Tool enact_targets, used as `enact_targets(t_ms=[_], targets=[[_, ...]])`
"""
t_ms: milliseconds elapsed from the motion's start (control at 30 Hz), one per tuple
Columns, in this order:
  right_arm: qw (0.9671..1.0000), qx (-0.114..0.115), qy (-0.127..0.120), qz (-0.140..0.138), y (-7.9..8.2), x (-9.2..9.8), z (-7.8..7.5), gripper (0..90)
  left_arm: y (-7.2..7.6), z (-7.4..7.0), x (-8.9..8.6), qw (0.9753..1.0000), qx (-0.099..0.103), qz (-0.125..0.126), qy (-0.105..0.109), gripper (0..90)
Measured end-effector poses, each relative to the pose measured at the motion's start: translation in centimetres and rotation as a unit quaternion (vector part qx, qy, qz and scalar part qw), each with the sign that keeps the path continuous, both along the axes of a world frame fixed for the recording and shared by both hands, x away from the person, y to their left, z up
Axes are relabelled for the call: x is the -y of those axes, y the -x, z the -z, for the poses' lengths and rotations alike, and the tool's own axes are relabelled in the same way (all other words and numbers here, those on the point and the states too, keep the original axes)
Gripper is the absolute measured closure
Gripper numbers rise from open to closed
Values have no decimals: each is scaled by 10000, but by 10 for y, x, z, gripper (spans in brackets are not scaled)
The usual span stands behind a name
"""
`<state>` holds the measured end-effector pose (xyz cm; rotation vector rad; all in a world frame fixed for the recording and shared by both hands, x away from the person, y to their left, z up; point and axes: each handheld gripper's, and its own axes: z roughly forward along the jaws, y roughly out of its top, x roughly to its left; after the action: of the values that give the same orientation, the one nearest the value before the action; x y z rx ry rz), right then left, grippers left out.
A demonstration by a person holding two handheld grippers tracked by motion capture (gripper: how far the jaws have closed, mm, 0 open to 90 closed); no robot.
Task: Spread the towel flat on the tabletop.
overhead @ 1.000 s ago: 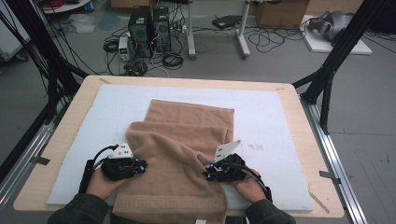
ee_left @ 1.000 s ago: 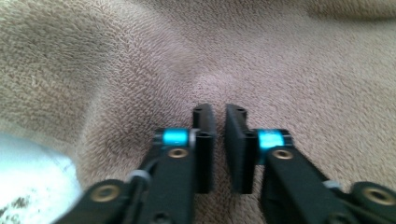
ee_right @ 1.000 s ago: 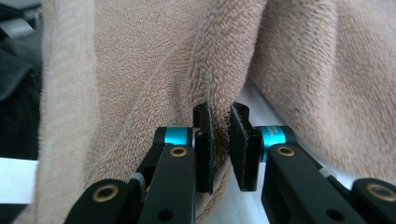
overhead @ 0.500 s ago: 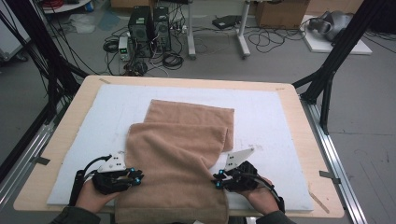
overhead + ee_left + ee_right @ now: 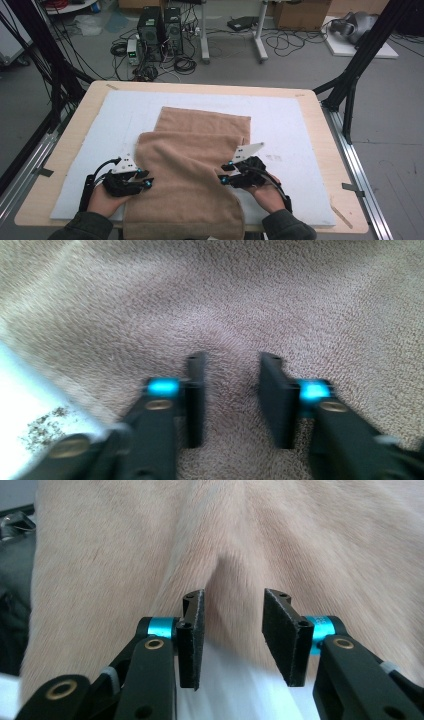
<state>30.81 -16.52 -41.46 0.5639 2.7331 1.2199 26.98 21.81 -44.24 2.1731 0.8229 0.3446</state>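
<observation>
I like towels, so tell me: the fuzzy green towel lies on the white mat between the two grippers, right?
Not quite: the fuzzy terry towel is light brown, not green, as the high view shows. It does lie on the white mat, between the left gripper and the right gripper.

The towel is light brown, like sand, all one colour with no pattern. It looks fuzzy and soft. The mat under it is pale blue-white. The desk is light wood, a warm yellow-tan. The left gripper and the right gripper are black, with black jaws and small bright blue lights. Each has a grey plate on top. The person's sleeves are dark green. The floor is grey.
</observation>
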Motion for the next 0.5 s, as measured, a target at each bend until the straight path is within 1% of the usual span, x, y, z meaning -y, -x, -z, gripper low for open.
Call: enact_targets(t_ms=[33, 67, 100, 133, 167, 200, 233, 300, 333, 367, 433, 467, 500], targets=[[10000, -7, 28, 11, -4, -6, 2, 641, 0, -1, 0, 10000, -41, 34, 2, 777], [9999, -68, 73, -48, -8, -10, 4, 721, 0, -1, 1, 10000, -78, 60, -6, 829], [9998, -115, 129, -125, -10, -13, 6, 815, 0, -2, 2, 9999, -81, 60, 4, 846], [9995, -118, 212, -201, -11, -15, 7, 840, 0, -2, 2, 9999, -112, 115, 16, 854], [9994, -157, 224, -227, -12, -15, 6, 846, 2, -3, 2, 9998, -115, 140, 38, 857], [9995, -163, 159, -226, -11, -13, 4, 847, 3, -4, 2, 9998, -105, 166, 50, 859], [9995, -176, 138, -236, -10, -9, 1, 848, 5, -5, 2, 9997, -123, 195, 104, 860], [9996, -132, 98, -244, -7, 0, -6, 848, 10, -9, 2, 9995, -76, 248, 188, 862], [9995, -160, 76, -270, -6, 5, -11, 847, 14, -11, 2, 9994, -53, 267, 234, 862], [9996, -115, 70, -241, -4, 10, -16, 848, 19, -14, 2, 9991, -27, 327, 256, 862], [9994, -114, 59, -313, 1, 17, -26, 848, 30, -20, 2, 9985, -5, 433, 324, 862], [9991, -170, 12, -389, 4, 20, -30, 848, 37, -22, 2, 9980, -7, 504, 383, 862], [9984, -182, -11, -535, 7, 21, -34, 847, 43, -26, 2, 9974, -4, 592, 402, 861]])
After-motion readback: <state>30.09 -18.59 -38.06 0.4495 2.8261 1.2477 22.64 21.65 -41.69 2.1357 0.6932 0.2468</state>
